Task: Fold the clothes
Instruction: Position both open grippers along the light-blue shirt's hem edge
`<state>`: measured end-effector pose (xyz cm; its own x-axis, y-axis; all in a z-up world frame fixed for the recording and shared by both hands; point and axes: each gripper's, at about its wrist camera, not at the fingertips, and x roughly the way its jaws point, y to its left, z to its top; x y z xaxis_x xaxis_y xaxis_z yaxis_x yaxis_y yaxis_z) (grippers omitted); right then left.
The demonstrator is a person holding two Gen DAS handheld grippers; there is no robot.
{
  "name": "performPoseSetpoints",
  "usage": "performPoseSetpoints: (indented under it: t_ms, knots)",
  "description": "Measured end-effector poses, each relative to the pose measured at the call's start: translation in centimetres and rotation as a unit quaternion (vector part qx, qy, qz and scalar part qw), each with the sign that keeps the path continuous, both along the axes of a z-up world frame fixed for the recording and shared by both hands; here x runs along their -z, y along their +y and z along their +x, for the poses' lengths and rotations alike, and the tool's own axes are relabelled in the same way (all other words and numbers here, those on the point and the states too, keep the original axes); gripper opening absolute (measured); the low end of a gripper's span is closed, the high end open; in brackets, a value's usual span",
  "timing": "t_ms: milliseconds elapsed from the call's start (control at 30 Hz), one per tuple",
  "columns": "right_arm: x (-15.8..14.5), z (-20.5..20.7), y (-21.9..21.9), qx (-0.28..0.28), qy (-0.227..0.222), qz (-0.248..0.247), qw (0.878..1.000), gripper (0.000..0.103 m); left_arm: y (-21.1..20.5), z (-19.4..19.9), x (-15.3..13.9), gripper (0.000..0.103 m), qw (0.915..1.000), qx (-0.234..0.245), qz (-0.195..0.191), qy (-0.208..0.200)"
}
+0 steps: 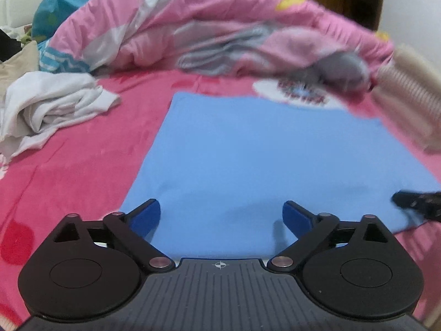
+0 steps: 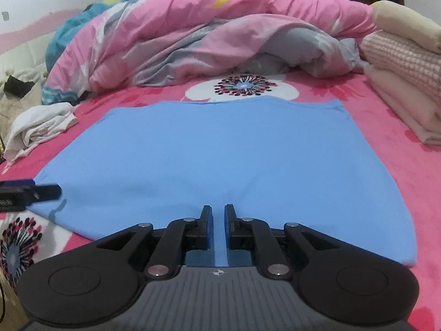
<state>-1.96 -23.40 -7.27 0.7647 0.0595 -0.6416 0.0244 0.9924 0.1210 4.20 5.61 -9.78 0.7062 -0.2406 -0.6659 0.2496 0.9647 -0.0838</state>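
Observation:
A light blue garment lies flat and smooth on the pink flowered bedsheet. My left gripper hovers over the garment's near left part, jaws wide open with nothing between them. My right gripper is over the garment's near edge. Its blue pads stand a narrow gap apart, and only the cloth below shows through that gap. The right gripper's tip shows at the right edge of the left wrist view. In the right wrist view, the left gripper's finger shows at the left edge.
A crumpled white garment lies to the left of the blue one. A bunched pink and grey quilt fills the far side of the bed. A stack of folded cream and pink textiles sits at the right.

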Motion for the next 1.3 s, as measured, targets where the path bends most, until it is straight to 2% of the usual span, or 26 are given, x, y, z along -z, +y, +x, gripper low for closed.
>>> performPoseSetpoints:
  t_ms: [133, 333, 400, 467, 533, 633, 767, 800, 933, 1067, 1300]
  knots:
    - [0.2, -0.4, -0.1, -0.004, -0.009, 0.007, 1.0, 0.02, -0.9, -0.3, 0.3, 0.103, 0.9994, -0.021, 0.023, 0.013]
    - [-0.1, -1.6, -0.2, -0.003, -0.013, 0.018, 1.0, 0.025, -1.6, -0.4, 0.2, 0.103, 0.9981, -0.042, 0.037, 0.026]
    - [-0.8, -2.0, -0.2, -0.001, -0.012, 0.024, 1.0, 0.032, -1.8, -0.4, 0.2, 0.103, 0.9977, -0.045, 0.039, 0.031]
    - [-1.7, -2.2, -0.5, 0.01, -0.02, 0.027, 0.999, 0.044, -1.9, -0.3, 0.1, 0.103, 0.9974, -0.048, 0.04, 0.036]
    - [-2.4, -2.2, -0.8, 0.024, -0.03, 0.018, 0.999, 0.048, -2.0, -0.3, 0.1, 0.103, 0.9969, -0.053, 0.04, 0.042]
    - [-2.6, -1.8, -1.2, 0.045, -0.034, 0.003, 0.998, 0.07, -2.2, -0.2, 0.1, 0.103, 0.9963, -0.058, 0.042, 0.047]
    - [-0.5, -1.0, -1.4, 0.057, 0.005, -0.012, 0.998, 0.074, -2.5, -0.2, 0.0, 0.103, 0.9954, -0.065, 0.049, 0.052]
    - [-0.2, -1.1, -1.1, 0.056, 0.002, -0.021, 0.998, 0.074, -2.6, -0.2, 0.0, 0.103, 0.9951, -0.066, 0.05, 0.053]
    - [0.2, -1.1, 0.3, 0.033, 0.004, -0.044, 0.998, 0.102, -2.6, -0.1, -0.1, 0.103, 0.9946, -0.07, 0.05, 0.058]
    - [0.6, -1.1, 1.5, 0.028, 0.008, -0.076, 0.997, 0.103, -2.6, -0.1, -0.1, 0.103, 0.9946, -0.07, 0.05, 0.058]
    - [0.5, -0.9, 1.2, 0.027, 0.016, -0.068, 0.997, 0.103, -2.8, -0.2, 0.0, 0.103, 0.9944, -0.073, 0.051, 0.057]
